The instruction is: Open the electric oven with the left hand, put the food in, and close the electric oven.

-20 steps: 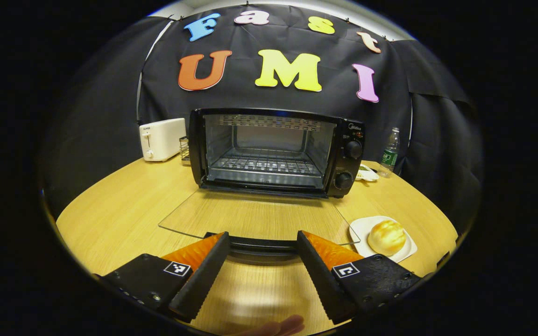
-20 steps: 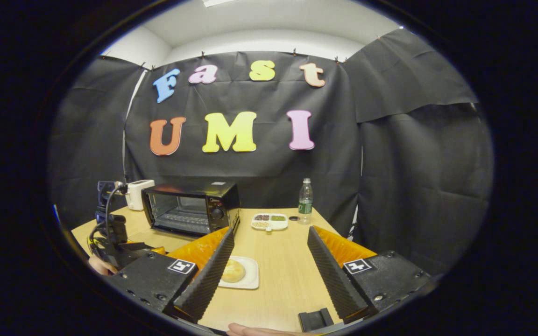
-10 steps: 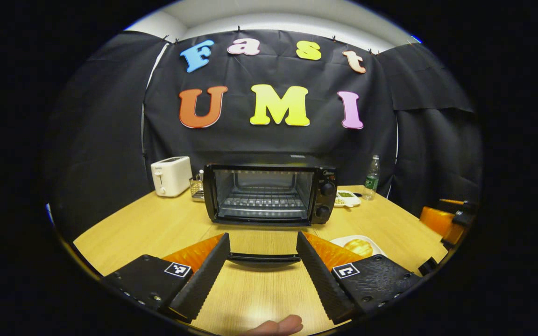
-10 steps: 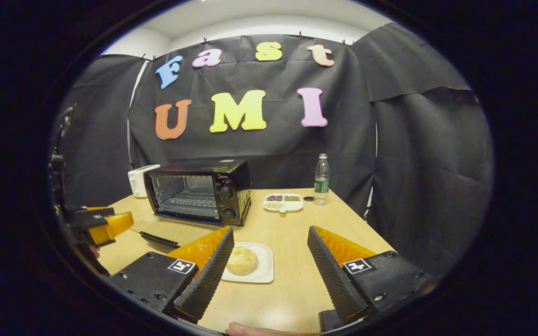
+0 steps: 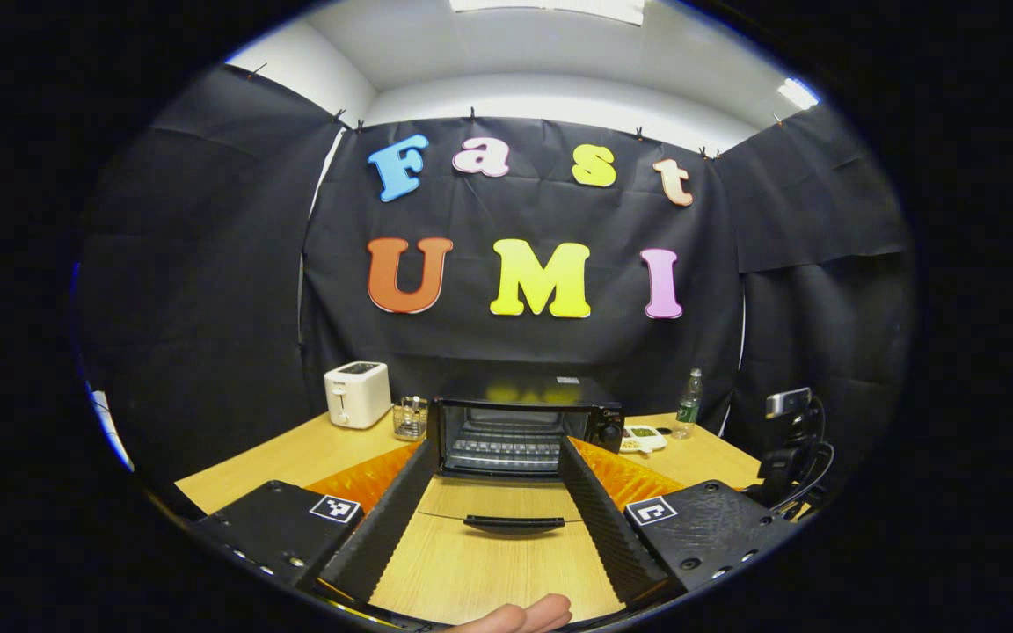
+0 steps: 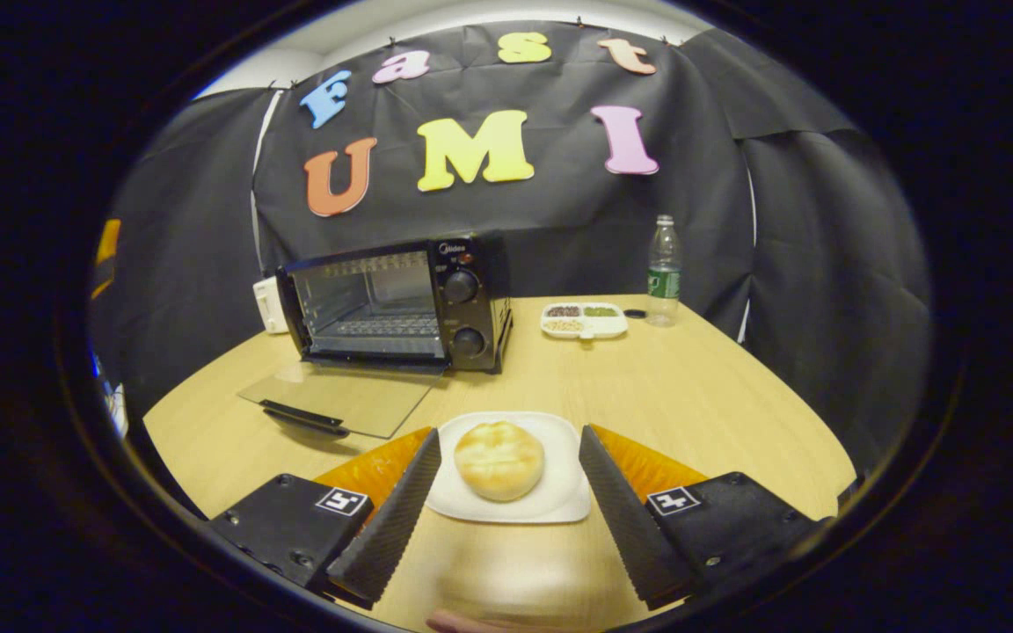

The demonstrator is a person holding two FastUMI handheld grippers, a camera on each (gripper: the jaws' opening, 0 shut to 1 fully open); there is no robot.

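The black electric oven (image 6: 401, 303) stands on the wooden table with its glass door (image 6: 344, 400) folded flat down and a wire rack inside. A golden bread roll (image 6: 499, 459) rests on a white square plate (image 6: 555, 497) in front of it. My right gripper (image 6: 502, 492) is open, its two fingers either side of the plate, not touching the roll. In the left gripper view the oven (image 5: 520, 435) is far ahead, its door handle (image 5: 513, 524) lying between my open left gripper's (image 5: 493, 510) fingers, well clear of them.
A white toaster (image 5: 356, 394) and a small glass holder (image 5: 409, 418) stand left of the oven. A divided snack dish (image 6: 584, 320) and a water bottle (image 6: 663, 271) sit at the back right. A camera stand with cables (image 5: 792, 440) is at the table's right edge.
My left gripper has let go of the door handle and pulled back and up from the oven. My right gripper has come down and forward until the plate lies between its fingers.
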